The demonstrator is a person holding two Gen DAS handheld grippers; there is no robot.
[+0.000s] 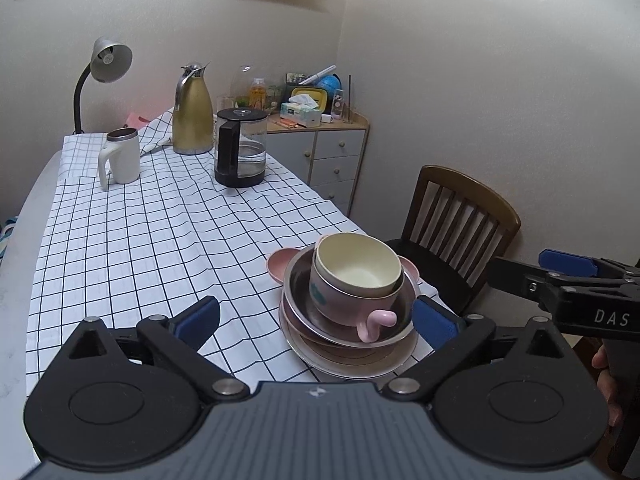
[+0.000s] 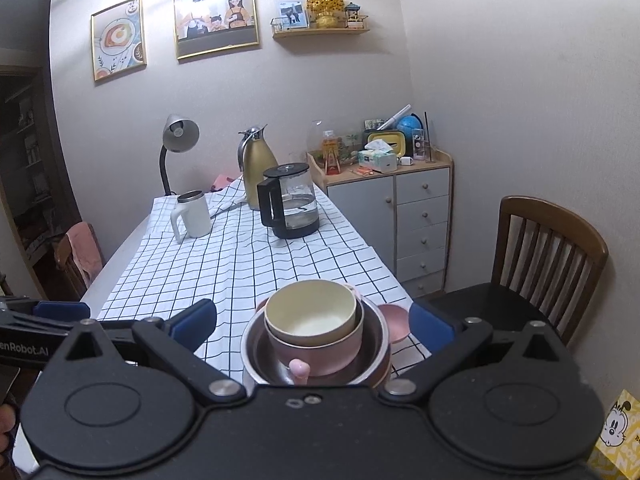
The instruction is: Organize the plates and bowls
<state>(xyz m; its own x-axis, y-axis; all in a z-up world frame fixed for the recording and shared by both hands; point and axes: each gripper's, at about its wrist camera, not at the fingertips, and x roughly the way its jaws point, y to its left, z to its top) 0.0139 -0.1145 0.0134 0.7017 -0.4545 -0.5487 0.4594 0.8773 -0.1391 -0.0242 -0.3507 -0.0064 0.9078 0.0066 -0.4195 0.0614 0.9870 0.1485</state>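
Near the lower centre of both views a stack of dishes sits on the bench, which is covered by a white cloth with a black grid [image 1: 160,240]; the cream round bowl [image 1: 358,264] nests inside a pink cup with a looped handle [image 1: 340,304], which rests in a shiny steel bowl [image 1: 304,304], which in turn sits on a flat metal plate [image 1: 340,364] — a pink plate with rounded ears [image 1: 280,264] peeks out at the stack's far side, though how it lies under the rest I cannot tell. The left gripper [image 1: 316,316] has its jaws spread wide, holding nothing, its blue pads flanking the stack's near edge (the right-hand pad close to the plate rim); the right gripper [image 2: 312,324] is likewise wide open and empty, its pads on either side of the stack. In the upper left stand a white mug with a steel rim [image 1: 120,156], a gold thermos jug [image 1: 192,112] and a glass kettle with a black handle [image 1: 240,148]; a dark wooden chair [image 1: 460,220] stands at right.
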